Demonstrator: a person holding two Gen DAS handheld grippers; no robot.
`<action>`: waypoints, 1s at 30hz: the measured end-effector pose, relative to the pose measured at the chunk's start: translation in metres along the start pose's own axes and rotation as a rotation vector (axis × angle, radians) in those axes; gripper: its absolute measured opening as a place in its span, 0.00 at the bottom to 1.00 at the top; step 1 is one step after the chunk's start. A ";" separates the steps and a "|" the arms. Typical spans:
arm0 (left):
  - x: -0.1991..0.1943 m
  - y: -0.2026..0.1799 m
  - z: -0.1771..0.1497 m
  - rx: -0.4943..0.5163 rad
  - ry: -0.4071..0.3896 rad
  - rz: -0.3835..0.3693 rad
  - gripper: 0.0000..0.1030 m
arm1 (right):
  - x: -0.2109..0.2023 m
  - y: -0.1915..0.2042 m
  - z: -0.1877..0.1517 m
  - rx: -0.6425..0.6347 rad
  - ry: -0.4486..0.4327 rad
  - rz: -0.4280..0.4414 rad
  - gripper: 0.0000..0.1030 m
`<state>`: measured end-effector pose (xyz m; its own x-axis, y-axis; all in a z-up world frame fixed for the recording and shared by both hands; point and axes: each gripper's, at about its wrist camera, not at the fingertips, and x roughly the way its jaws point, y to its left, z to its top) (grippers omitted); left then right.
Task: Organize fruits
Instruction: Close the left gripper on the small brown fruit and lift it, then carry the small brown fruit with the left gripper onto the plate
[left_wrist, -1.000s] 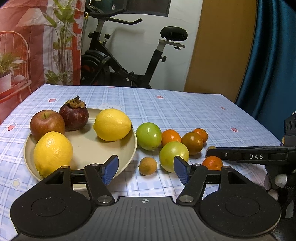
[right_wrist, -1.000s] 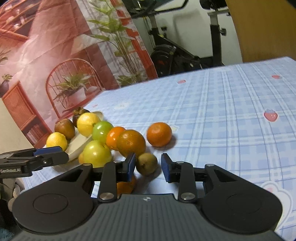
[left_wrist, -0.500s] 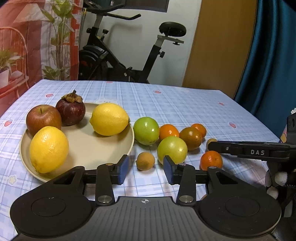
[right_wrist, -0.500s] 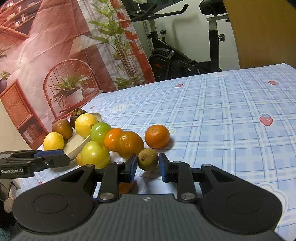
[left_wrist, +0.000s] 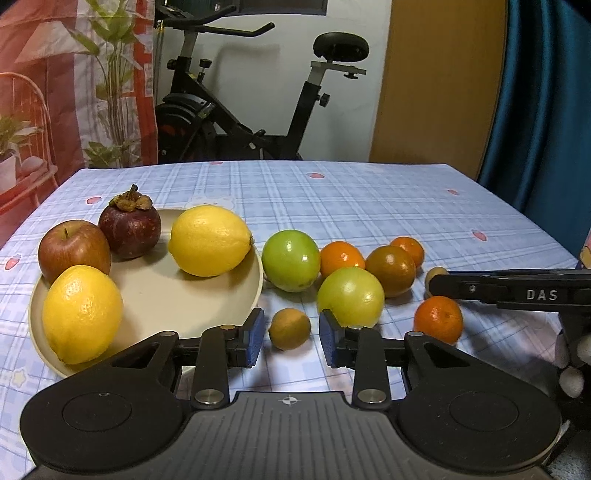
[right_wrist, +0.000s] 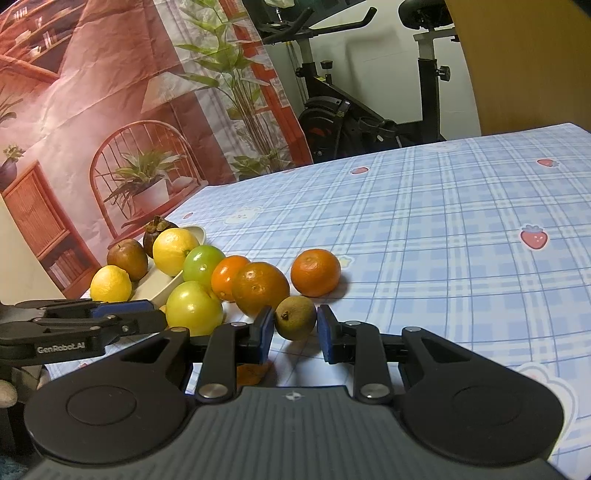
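A beige plate (left_wrist: 159, 295) holds two lemons (left_wrist: 208, 240), an apple (left_wrist: 74, 247) and a mangosteen (left_wrist: 130, 225). Loose on the cloth to its right lie two green fruits (left_wrist: 290, 259), several oranges (left_wrist: 437, 318) and small brown fruits. My left gripper (left_wrist: 290, 338) is partly open with a small brown fruit (left_wrist: 289, 328) between its pads, gaps on both sides. My right gripper (right_wrist: 295, 334) stands around another small brown fruit (right_wrist: 295, 317), its pads close on both sides; contact is unclear. It also shows side-on in the left wrist view (left_wrist: 517, 290).
The table has a blue checked cloth (right_wrist: 424, 229) reaching far back and right. An exercise bike (left_wrist: 236, 110) stands behind the table. A printed curtain (right_wrist: 110, 110) hangs at the left, a blue curtain (left_wrist: 546, 110) at the right.
My left gripper has narrowed from wide open and now brackets the small brown fruit. My right gripper has moved forward and narrowed around its small brown fruit.
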<state>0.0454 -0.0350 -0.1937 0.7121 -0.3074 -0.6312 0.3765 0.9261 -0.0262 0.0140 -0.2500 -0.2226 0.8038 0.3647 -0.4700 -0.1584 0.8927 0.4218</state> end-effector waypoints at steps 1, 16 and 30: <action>0.001 -0.001 0.000 0.004 0.006 0.003 0.33 | 0.000 0.000 0.000 0.001 0.000 0.001 0.27; -0.001 -0.002 -0.001 0.010 -0.011 0.005 0.27 | 0.000 0.000 0.000 0.007 0.001 0.001 0.27; -0.041 0.030 0.012 -0.107 -0.085 0.137 0.28 | -0.005 0.007 0.001 -0.016 -0.030 -0.031 0.27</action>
<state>0.0343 0.0028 -0.1592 0.8014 -0.1903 -0.5671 0.2108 0.9771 -0.0300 0.0099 -0.2461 -0.2164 0.8254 0.3292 -0.4587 -0.1423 0.9075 0.3952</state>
